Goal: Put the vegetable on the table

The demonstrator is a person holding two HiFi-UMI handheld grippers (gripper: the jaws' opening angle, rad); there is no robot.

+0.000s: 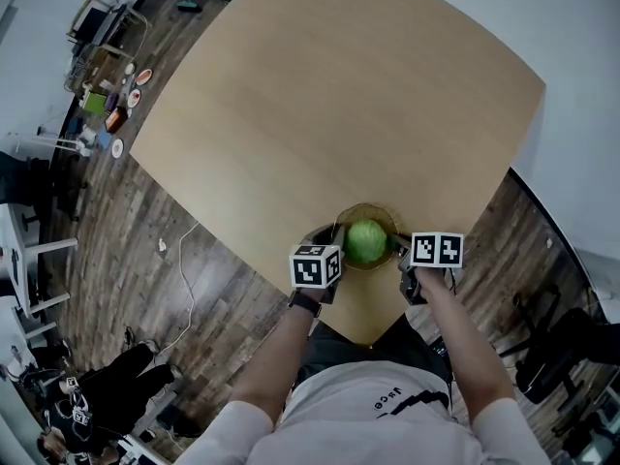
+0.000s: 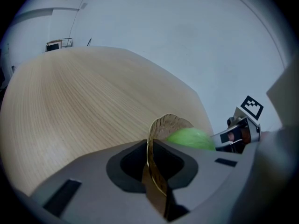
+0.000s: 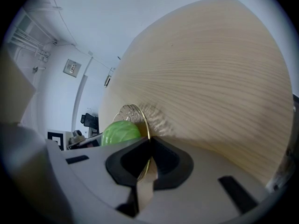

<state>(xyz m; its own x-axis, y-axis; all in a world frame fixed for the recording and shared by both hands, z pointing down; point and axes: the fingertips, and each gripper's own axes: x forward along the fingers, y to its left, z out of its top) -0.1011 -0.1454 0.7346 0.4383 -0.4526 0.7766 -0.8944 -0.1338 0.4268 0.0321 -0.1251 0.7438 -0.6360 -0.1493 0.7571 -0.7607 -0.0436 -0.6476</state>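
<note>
White short-sleeve tee (image 1: 368, 419) w/ dark print, black wrist strap (image 1: 304, 301); grey hand-held grippers (image 2: 152, 146) (image 3: 149, 143), b&w marker cubes (image 1: 316, 265) (image 1: 437, 250).

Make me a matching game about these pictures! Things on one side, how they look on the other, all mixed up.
Things:
1. vegetable
2. dish
3. table
4. left gripper

Looks:
A. pale wood
B. shut on the dish's rim
C. round and green
D. see-through with a gold edge

Pairs: 1-C, 2-D, 3-A, 4-B
</note>
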